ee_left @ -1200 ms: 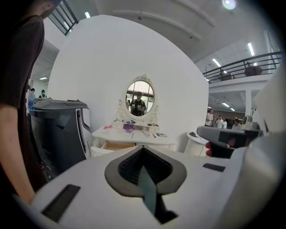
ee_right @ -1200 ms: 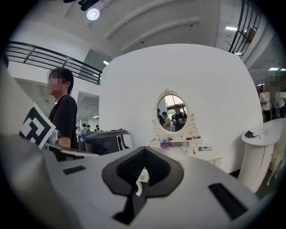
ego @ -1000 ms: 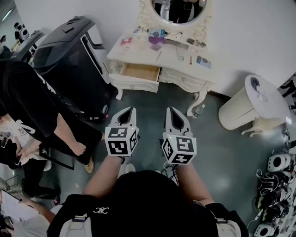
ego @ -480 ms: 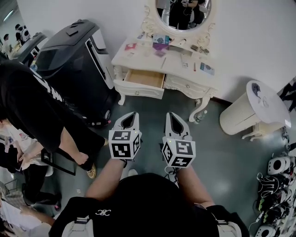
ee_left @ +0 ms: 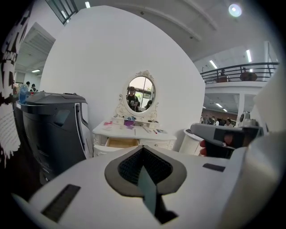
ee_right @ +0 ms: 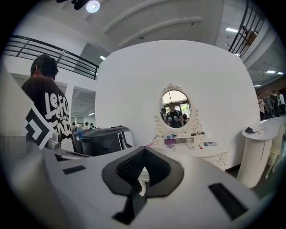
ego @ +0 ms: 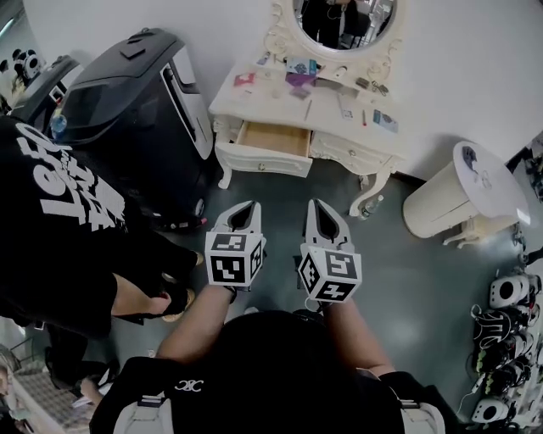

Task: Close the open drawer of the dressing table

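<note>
The white dressing table stands against the far wall under an oval mirror. Its left drawer is pulled out, showing a bare wooden inside. My left gripper and right gripper hover side by side over the floor, well short of the table, both shut with nothing in them. In the left gripper view the open drawer sits just beyond the shut left gripper. In the right gripper view the shut right gripper hides the drawer, and only the table top shows.
A large black machine stands left of the table. A person in a black printed shirt stands close at my left. A white round stand sits to the right, a bottle lies by the table leg, and several devices line the right floor.
The table has drawn slightly nearer and more central in the head view. The person at the left has stepped further into view. Both grippers stay shut, side by side.
</note>
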{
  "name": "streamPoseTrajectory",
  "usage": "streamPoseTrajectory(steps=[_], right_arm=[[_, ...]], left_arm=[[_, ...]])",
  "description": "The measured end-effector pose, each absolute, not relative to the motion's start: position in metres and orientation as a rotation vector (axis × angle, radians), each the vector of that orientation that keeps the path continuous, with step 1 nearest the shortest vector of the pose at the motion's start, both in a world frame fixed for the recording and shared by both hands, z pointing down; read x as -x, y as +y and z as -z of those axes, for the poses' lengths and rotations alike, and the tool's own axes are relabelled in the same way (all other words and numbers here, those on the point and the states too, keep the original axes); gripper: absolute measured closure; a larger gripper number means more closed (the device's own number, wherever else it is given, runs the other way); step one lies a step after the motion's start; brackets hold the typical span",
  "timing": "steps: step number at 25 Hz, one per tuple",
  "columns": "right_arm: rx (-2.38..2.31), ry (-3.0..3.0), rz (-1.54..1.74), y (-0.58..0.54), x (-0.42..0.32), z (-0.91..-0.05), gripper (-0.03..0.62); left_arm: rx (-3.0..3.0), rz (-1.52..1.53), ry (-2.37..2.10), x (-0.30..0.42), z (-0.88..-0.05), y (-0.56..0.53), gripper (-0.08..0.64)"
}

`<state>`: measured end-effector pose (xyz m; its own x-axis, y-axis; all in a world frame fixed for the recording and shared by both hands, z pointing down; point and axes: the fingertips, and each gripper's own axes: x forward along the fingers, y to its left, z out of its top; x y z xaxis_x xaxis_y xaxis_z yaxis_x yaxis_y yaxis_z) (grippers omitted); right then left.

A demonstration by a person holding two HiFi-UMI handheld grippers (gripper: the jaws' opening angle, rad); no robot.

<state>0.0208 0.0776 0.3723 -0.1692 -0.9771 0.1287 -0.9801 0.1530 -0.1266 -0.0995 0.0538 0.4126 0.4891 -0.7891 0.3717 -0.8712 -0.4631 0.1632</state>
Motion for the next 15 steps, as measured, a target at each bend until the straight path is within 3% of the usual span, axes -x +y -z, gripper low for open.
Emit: streamPoseTrajectory(steps=[15], right_arm=[[-2.012,-2.423,-0.262,0.027,0.011,-0.381,0.584]], left_arm=[[-2.349,-0.353,-1.455,0.14,-0.434,0.015,0.554]])
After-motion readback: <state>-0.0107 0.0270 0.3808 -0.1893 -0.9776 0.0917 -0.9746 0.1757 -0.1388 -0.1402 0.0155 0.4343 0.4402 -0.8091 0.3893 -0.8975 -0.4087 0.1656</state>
